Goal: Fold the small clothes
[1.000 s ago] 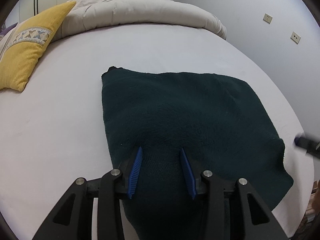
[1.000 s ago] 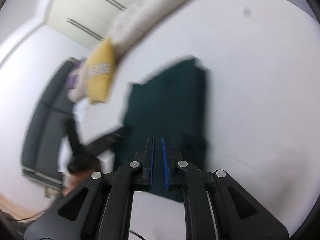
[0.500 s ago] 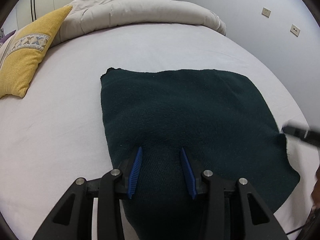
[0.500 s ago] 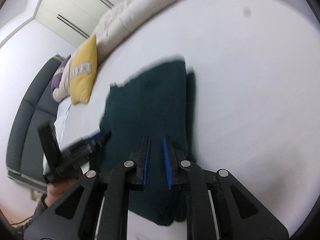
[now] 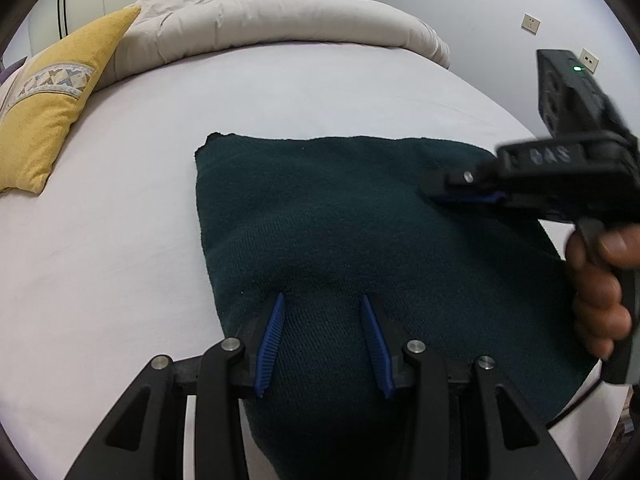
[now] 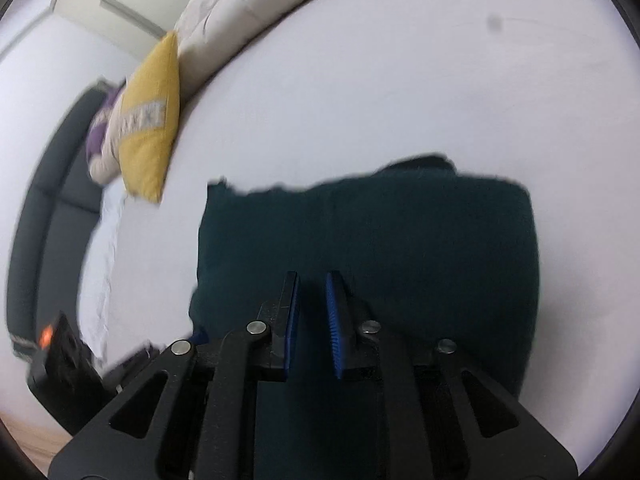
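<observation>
1. Lying flat on the white bed sheet (image 5: 120, 208) is a dark green knitted garment (image 5: 340, 216), folded into a rough rectangle; its near edge is hanging toward the left camera.
2. The left gripper (image 5: 323, 334) is holding a raised bulge of the garment's near edge; the fabric is filling the moderate gap between its blue pads (image 5: 272, 336), so the jaws are gripping the cloth.
3. The right gripper (image 6: 313, 320) is hovering over the garment's right part, and its jaws are closing to a narrow gap. In the right wrist view nothing is sitting between the pads.
4. A person's hand (image 5: 600, 292) is grasping the right gripper's handle.
5. A yellow pillow (image 5: 52, 120) and a rolled beige duvet (image 5: 280, 16) are lying at the far side of the bed, well apart from the garment.
</observation>
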Action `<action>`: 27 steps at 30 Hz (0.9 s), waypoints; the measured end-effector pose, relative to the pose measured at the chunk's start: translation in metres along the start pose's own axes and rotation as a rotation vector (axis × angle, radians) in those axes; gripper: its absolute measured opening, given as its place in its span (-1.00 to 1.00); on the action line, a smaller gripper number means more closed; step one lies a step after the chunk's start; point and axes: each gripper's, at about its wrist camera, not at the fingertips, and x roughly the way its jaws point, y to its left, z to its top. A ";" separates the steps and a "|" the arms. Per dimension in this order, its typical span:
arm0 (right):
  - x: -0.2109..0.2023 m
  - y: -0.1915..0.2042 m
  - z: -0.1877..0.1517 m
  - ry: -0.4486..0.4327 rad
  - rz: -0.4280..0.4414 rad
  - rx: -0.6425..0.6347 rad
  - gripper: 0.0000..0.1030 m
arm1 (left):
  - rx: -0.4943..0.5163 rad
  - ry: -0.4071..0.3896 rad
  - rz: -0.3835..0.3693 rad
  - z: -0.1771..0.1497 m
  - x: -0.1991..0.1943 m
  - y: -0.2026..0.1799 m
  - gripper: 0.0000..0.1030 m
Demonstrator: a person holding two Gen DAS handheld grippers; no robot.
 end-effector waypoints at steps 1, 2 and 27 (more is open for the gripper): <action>-0.001 -0.006 0.005 -0.021 0.010 0.027 -0.87 | 0.000 0.001 -0.001 0.000 0.001 0.000 -0.15; -0.001 -0.011 0.008 -0.029 0.013 0.034 -0.98 | -0.002 0.003 -0.003 0.001 0.001 0.000 -0.15; -0.091 -0.021 -0.077 -0.189 0.125 -0.009 -0.19 | -0.067 -0.042 -0.036 -0.009 -0.024 -0.002 -0.18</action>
